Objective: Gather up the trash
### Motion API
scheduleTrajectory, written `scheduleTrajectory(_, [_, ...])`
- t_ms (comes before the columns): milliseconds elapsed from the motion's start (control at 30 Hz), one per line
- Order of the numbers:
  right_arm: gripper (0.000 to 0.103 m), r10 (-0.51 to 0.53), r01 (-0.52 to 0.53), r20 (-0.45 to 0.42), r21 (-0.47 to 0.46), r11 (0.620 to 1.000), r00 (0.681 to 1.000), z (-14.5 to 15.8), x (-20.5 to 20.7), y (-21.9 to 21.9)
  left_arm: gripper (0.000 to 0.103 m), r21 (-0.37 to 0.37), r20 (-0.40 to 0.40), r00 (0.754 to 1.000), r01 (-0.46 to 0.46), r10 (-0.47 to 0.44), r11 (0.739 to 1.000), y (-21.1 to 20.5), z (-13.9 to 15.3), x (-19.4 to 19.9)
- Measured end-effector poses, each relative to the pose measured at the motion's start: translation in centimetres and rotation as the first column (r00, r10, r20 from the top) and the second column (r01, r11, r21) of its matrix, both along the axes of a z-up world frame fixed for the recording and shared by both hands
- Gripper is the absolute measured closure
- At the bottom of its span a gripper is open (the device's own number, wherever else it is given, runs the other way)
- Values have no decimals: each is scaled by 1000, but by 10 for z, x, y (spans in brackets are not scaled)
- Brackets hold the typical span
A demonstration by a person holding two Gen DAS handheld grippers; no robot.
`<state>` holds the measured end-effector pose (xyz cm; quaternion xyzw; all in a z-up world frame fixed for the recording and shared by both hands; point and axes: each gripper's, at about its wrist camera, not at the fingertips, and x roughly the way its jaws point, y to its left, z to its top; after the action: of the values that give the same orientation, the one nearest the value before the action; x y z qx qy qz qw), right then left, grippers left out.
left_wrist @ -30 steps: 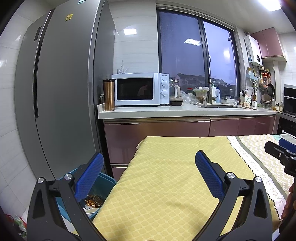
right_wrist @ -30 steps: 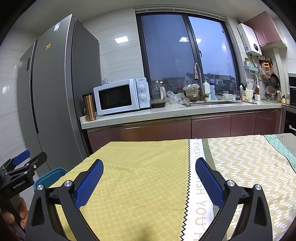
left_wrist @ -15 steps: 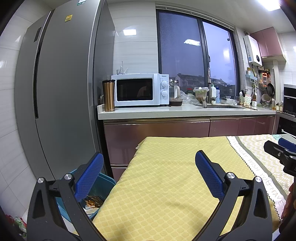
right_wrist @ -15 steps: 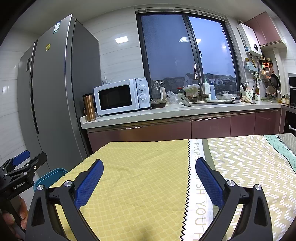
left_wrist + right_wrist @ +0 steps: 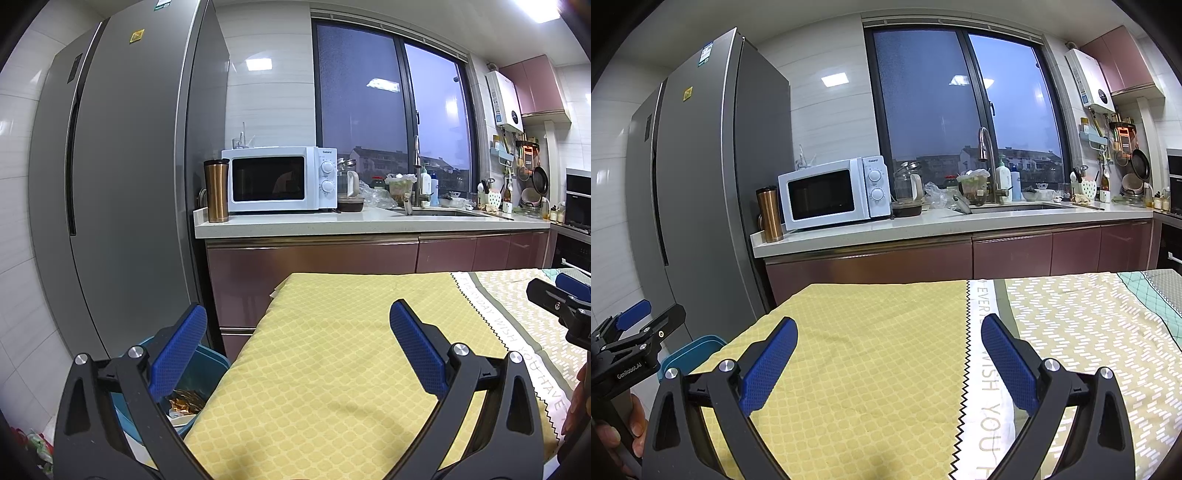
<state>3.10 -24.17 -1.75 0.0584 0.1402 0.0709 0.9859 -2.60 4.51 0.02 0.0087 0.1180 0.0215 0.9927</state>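
My left gripper (image 5: 297, 349) is open and empty above the left end of a table with a yellow patterned cloth (image 5: 332, 369). A blue trash bin (image 5: 207, 363) stands on the floor at the table's left edge, below the left fingertip (image 5: 181, 350); brown wrappers (image 5: 184, 398) lie inside it. My right gripper (image 5: 888, 363) is open and empty above the cloth (image 5: 868, 350), further right. The bin's rim also shows in the right wrist view (image 5: 698, 345). No loose trash shows on the cloth.
A grey fridge (image 5: 122, 184) stands left. A counter (image 5: 369, 219) behind the table carries a white microwave (image 5: 277, 179), a copper tumbler (image 5: 216, 190), a sink and clutter. The cloth's right part (image 5: 1089, 325) is white-patterned. Bags (image 5: 33, 443) lie on the floor at far left.
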Motion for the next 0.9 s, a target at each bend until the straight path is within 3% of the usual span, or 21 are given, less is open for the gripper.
scheduleTrajectory(900, [7,0,0,-3,0,1000,1000,0,-1,-2,6,-6,1,1000,1,-1,1000,-1,1,4])
